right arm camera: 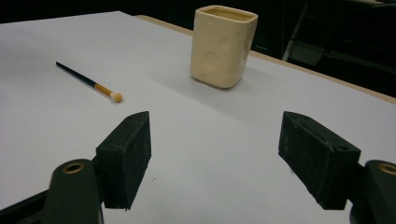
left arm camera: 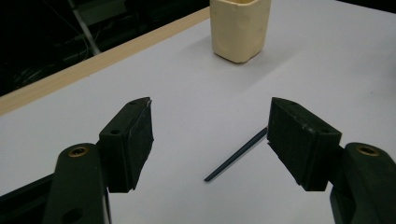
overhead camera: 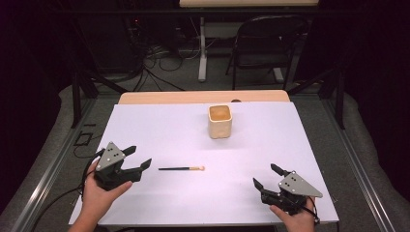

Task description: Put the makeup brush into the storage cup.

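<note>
A: High view. A thin brush (overhead camera: 181, 168) lies flat on the white tabletop (overhead camera: 270, 145), a little left of frame centre, dark handle to the left, pale tip to the right. The left gripper (overhead camera: 140, 158) sits at the lower left of the frame, held in a hand (overhead camera: 99, 198), fingers spread, nothing between them. The handle end is just beside the nearer fingertip, not touching

B: Left gripper view agrees. Fingers (left arm camera: 133, 140) wide apart; the brush handle (left arm camera: 236, 155) runs slantwise in the lower middle of the frame, its far end hidden behind the finger at the right. It rests on the tabletop, ungripped

A: The right gripper (overhead camera: 266, 176) is at the lower right of the high view, its fingers also spread and empty, well apart from the brush. A grey three-cornered plate (overhead camera: 299, 184) tops it

B: In the right gripper view, fingers (right arm camera: 126, 154) stand open at the bottom of the frame; the brush (right arm camera: 88, 82) lies at the upper left, tip pointing toward frame centre

A: A cream square cup (overhead camera: 220, 121) stands upright above centre in the high view, well apart from the brush and both grippers. Inside looks tan; contents cannot be told

B: The cup (right arm camera: 223, 45) shows dimpled walls in the right gripper view. A folding chair (overhead camera: 263, 43) stands beyond the tabletop, at the upper right of the high view
</note>
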